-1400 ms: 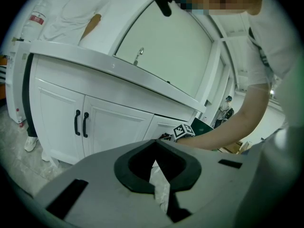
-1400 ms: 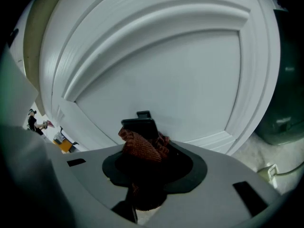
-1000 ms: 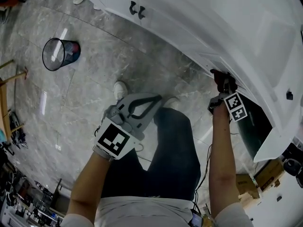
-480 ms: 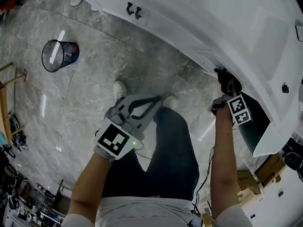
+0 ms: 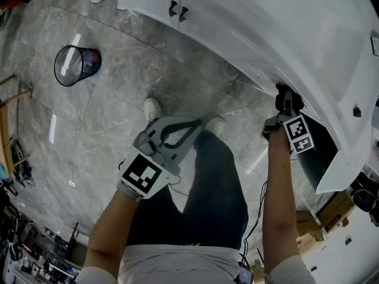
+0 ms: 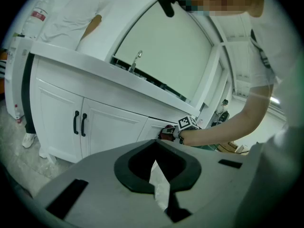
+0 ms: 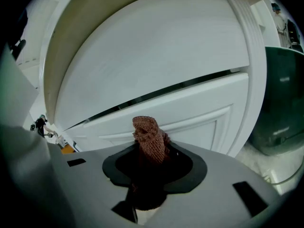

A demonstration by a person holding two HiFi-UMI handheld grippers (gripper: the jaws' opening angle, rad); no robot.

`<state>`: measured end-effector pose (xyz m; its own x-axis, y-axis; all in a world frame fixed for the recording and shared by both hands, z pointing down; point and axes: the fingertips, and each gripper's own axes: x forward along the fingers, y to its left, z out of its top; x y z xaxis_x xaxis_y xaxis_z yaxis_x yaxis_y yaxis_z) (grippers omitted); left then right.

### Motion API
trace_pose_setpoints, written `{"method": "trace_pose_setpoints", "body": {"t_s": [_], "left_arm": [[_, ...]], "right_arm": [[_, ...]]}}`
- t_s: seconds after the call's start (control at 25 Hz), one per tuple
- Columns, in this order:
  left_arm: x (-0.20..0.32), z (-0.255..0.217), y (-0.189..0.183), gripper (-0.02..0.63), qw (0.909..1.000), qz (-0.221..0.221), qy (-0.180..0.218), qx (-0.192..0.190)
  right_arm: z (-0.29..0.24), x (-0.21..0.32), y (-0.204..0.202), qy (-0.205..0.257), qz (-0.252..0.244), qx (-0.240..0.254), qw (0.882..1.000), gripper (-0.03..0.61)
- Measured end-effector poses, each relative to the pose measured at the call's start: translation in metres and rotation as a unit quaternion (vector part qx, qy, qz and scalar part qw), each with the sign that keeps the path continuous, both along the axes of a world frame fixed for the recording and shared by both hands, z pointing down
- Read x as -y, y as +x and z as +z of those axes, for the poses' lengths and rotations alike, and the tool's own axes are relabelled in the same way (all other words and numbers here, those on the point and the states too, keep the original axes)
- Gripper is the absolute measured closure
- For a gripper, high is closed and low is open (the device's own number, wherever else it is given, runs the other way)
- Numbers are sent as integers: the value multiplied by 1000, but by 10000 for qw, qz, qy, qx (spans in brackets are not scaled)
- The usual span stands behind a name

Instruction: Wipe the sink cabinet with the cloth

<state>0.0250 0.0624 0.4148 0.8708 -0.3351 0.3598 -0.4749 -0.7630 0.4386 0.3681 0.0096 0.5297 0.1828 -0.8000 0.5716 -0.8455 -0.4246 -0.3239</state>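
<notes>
Grey marbled floor (image 5: 118, 99), with a white sink cabinet (image 5: 249, 22) running along the far side and a tap (image 6: 135, 61) rising over its top. A wire waste bin (image 5: 76, 65) stands on the floor well off to the left gripper's outer side.

Right gripper (image 5: 286, 106): raised to the cabinet front, jaws clenched on a dark red knitted cloth (image 7: 148, 134). The cloth is bunched and stands out beyond the jaw tips, directly ahead of the gripper and in front of a white panelled face just below a dark horizontal gap. Whether it actually touches the panel cannot be confirmed. A dark opening lies just to this gripper's right.

Left gripper (image 5: 192, 126): held low over the floor, well apart from the cabinet, jaws closed together with nothing grasped. Ahead of it are two cabinet doors with a pair of black handles (image 6: 79, 123); the right gripper and its cloth lie further along to its right.
</notes>
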Motion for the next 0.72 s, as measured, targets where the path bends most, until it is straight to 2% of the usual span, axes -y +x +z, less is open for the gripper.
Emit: {"method": "trace_pose_setpoints", "body": {"t_s": [0.72], "left_arm": [[6,6,-40,603,9998,-171,-13,-59]], "right_arm": [[4,45,-75,158,-508,131,9985,445]]}}
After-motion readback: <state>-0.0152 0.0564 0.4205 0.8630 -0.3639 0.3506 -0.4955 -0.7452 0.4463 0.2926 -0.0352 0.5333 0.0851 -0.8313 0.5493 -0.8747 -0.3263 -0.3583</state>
